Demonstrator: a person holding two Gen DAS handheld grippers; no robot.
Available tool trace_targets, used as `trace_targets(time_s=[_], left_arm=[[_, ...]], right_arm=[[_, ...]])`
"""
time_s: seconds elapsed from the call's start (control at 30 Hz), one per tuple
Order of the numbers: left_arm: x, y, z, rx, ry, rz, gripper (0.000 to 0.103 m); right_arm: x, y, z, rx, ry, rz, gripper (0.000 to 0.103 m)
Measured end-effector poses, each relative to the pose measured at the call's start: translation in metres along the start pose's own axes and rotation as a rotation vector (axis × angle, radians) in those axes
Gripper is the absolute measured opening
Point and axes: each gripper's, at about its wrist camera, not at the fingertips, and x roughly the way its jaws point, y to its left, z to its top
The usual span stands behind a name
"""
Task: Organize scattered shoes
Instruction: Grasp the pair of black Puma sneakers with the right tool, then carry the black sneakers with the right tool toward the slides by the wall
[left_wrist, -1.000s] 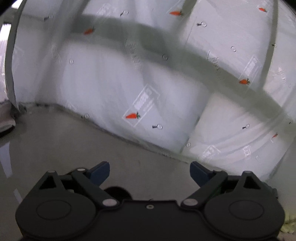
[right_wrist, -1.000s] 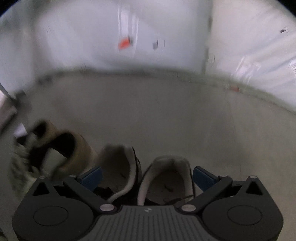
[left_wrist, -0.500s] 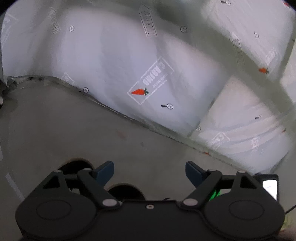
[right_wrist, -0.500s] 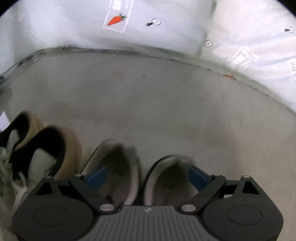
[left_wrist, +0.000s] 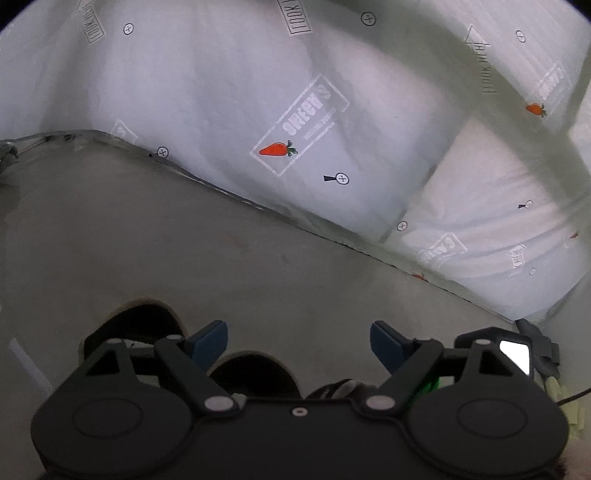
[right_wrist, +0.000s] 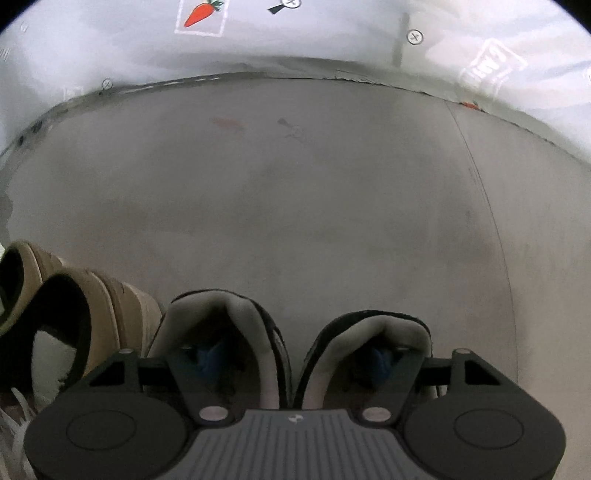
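Observation:
A pair of white sneakers with dark trim stands side by side on the grey floor, the left sneaker (right_wrist: 218, 325) beside the right sneaker (right_wrist: 384, 332). My right gripper (right_wrist: 294, 357) is open and lowered over them. One blue finger sits inside each shoe opening, with the two inner walls between the fingers. A pair of tan slippers (right_wrist: 103, 314) stands just left of the sneakers. My left gripper (left_wrist: 297, 343) is open and holds nothing. It hovers above the tan slippers (left_wrist: 140, 321), whose dark openings show under its left finger.
A white plastic sheet with carrot prints (left_wrist: 275, 149) hangs along the far edge of the floor. Bare grey floor (right_wrist: 295, 192) stretches ahead of the shoes. A white laced shoe (right_wrist: 14, 428) lies at the lower left. A lit screen (left_wrist: 514, 355) shows beside my left gripper.
Both grippers have tilted down toward the floor. The right one has dropped so that its fingers now sit inside the sneakers. The tan slippers have come into the left view.

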Motion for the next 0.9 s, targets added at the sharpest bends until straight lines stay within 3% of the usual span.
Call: trace_targets(time_s=[0.13, 0.2, 0.3, 0.5, 0.67, 0.8, 0.9], left_arm=[[0.002, -0.002, 0.001, -0.002, -0.003, -0.010, 0.085], [-0.003, -0.007, 0.000, 0.016, -0.021, -0.015, 0.085], [-0.012, -0.012, -0.001, 0.031, -0.042, -0.014, 0.085], [-0.054, -0.025, -0.004, 0.092, -0.135, -0.001, 0.085], [-0.084, -0.038, -0.012, 0.124, -0.192, 0.003, 0.085], [-0.104, -0.053, -0.020, 0.154, -0.227, 0.007, 0.085], [-0.113, -0.065, -0.025, 0.164, -0.241, 0.007, 0.085]], right_arm=[[-0.003, -0.010, -0.009, 0.023, -0.059, 0.019, 0.051], [-0.008, -0.006, -0.023, -0.032, -0.136, 0.018, 0.042], [-0.015, 0.001, -0.044, -0.118, -0.260, -0.005, 0.038], [-0.048, -0.005, -0.075, -0.120, -0.483, -0.006, 0.038], [-0.101, -0.015, -0.102, -0.091, -0.748, -0.062, 0.038], [-0.142, -0.027, -0.105, -0.101, -0.929, -0.119, 0.038], [-0.169, -0.048, -0.093, -0.081, -1.011, -0.141, 0.038]])
